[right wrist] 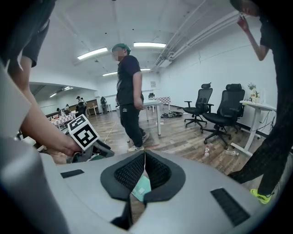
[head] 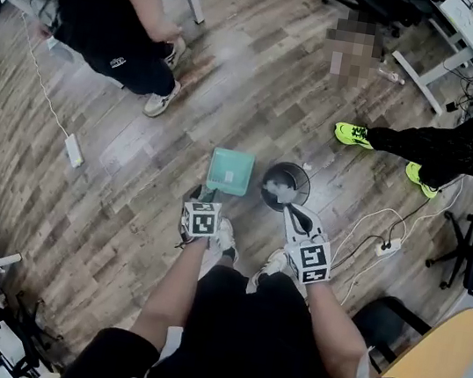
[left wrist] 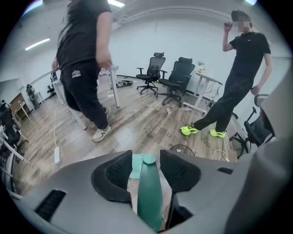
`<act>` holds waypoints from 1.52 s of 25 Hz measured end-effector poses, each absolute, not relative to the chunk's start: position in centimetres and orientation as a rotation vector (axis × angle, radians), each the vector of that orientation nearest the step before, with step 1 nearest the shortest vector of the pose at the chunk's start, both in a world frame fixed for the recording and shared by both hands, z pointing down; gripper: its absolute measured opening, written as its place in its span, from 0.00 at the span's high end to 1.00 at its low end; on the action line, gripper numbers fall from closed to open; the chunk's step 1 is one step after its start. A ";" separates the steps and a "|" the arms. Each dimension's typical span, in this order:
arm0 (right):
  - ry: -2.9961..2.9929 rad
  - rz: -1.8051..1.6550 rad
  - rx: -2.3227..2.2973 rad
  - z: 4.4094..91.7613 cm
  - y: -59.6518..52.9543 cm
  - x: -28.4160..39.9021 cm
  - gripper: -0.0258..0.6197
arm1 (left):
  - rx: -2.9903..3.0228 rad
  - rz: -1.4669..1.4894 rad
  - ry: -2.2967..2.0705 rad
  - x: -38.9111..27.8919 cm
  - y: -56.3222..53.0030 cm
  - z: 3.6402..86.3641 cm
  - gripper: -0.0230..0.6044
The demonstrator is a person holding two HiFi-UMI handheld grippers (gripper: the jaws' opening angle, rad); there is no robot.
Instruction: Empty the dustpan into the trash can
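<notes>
A teal dustpan [head: 230,171] lies flat on the wood floor, just left of a small black trash can [head: 286,185] with crumpled paper in it. My left gripper [head: 204,198] is at the near end of the dustpan. In the left gripper view its dark green handle [left wrist: 149,192] runs up between the jaws of the left gripper [left wrist: 145,157], with floor showing between it and the left pad, so the pads do not press on it. My right gripper [head: 292,212] hovers at the can's near rim. Its pads meet and hold nothing in the right gripper view [right wrist: 144,155].
One person in black stands at the upper left [head: 129,24]. Another, in neon-yellow shoes [head: 352,134], stands at the right. A power strip [head: 74,149] and cable lie on the floor at the left, and another strip [head: 387,247] at the right. Office chairs [left wrist: 176,82] stand behind.
</notes>
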State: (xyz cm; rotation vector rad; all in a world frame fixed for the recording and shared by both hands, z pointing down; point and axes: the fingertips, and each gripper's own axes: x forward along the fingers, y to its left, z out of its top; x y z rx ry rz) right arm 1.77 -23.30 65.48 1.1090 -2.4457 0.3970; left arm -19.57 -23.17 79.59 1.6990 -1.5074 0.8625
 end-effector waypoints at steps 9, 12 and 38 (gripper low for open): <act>-2.513 0.351 1.108 62.8 -22.7 1.2 0.92 | 1.852 0.715 -1.613 -18.9 -22.1 69.7 0.66; -2.545 0.319 1.105 61.5 -22.8 1.1 0.92 | 1.924 0.654 -1.621 -17.9 -22.1 66.6 0.68; -2.648 0.161 1.137 55.2 -19.7 2.3 0.92 | 2.183 0.451 -1.598 -11.7 -17.7 57.0 0.93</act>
